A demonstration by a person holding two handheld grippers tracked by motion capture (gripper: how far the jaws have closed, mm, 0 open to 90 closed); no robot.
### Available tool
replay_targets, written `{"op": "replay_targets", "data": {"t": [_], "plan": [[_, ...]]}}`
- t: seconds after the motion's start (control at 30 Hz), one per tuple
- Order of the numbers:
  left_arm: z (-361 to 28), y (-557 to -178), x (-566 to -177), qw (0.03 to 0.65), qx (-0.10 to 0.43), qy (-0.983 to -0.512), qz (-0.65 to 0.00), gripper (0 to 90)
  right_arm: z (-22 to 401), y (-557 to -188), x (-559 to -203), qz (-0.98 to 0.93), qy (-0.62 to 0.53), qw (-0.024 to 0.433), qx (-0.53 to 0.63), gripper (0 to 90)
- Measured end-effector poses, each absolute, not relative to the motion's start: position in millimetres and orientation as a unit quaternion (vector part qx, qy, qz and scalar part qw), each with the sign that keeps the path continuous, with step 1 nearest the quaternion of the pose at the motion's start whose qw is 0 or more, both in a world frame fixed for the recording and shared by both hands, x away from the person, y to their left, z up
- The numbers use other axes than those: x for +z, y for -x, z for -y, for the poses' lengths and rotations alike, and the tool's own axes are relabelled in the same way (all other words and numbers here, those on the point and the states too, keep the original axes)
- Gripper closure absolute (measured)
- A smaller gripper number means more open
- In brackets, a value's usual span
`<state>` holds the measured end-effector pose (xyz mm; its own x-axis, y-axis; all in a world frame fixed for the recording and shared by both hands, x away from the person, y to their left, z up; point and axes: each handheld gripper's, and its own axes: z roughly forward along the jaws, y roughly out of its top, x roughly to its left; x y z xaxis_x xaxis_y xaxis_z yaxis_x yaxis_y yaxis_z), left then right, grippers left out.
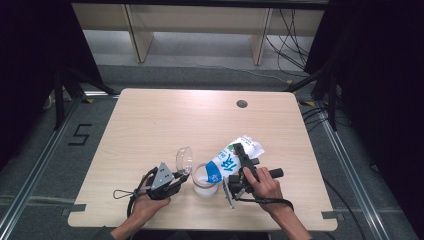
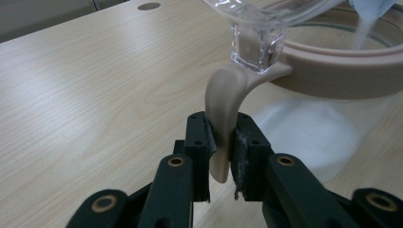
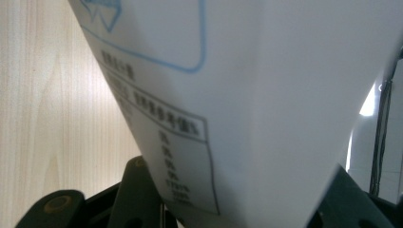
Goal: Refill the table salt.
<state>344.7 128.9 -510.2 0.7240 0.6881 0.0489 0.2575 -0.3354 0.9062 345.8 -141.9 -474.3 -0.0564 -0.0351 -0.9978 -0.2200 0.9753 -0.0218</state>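
i have the left hand-held gripper (image 2: 221, 156) clamped on the beige handle (image 2: 223, 109) of a clear jug (image 1: 204, 181) that stands on the table (image 1: 150, 125) near its front edge, its clear lid (image 1: 184, 160) flipped up and back. the right hand-held gripper (image 1: 239, 176) is closed around a white and blue milk carton (image 1: 232, 159), tipped with its spout down over the jug's mouth; in the right gripper view the carton's printed side (image 3: 228, 95) sits between the jaws. in the left gripper view a pale stream (image 2: 368, 21) falls inside the beige rim (image 2: 332, 71), and white liquid shows in the bottom of the jug, so i judge the pour is under way and the jug far from full

to do this well i would keep the left grip firm and level, because the handle is thin and the jug could twist on it as weight builds. with the right i would tilt slowly, keeping the spout just above the rim and centred, away from the raised lid. squeezing the soft carton harder risks a spurt, so i would hold pressure even. i cannot tell how much milk is left in the carton, so i would watch for gulping and ease back before righting it
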Motion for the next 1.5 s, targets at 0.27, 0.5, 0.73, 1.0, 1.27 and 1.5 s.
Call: {"op": "replay_targets", "data": {"t": [0.27, 0.5, 0.73, 1.0, 1.27, 1.5], "plan": [[-128.9, -344.8, -510.2, 0.493, 0.218, -0.787, -0.300, 77.6, 142.0, -346.1, -474.4, -0.724, 0.089, 0.681, 0.069, 59.0], [-128.9, -344.4, -509.9, 0.491, 0.218, -0.787, -0.302, 77.6, 141.9, -346.0, -474.6, -0.723, 0.090, 0.681, 0.069, 59.2], [-128.9, -344.4, -509.9, 0.491, 0.219, -0.788, -0.301, 77.5, 141.8, -346.1, -474.5, -0.723, 0.091, 0.681, 0.069, 59.4], [-128.9, -344.3, -509.8, 0.491, 0.219, -0.787, -0.301, 77.4, 141.9, -344.7, -472.9, -0.724, 0.093, 0.681, 0.055, 59.6], [-128.9, -344.4, -509.6, 0.491, 0.219, -0.788, -0.300, 77.4, 142.0, -344.3, -471.8, -0.726, 0.097, 0.679, 0.046, 59.7], [-128.9, -344.4, -509.6, 0.491, 0.219, -0.788, -0.300, 77.4, 140.5, -346.1, -469.8, -0.716, 0.116, 0.687, 0.053, 59.8]]}}
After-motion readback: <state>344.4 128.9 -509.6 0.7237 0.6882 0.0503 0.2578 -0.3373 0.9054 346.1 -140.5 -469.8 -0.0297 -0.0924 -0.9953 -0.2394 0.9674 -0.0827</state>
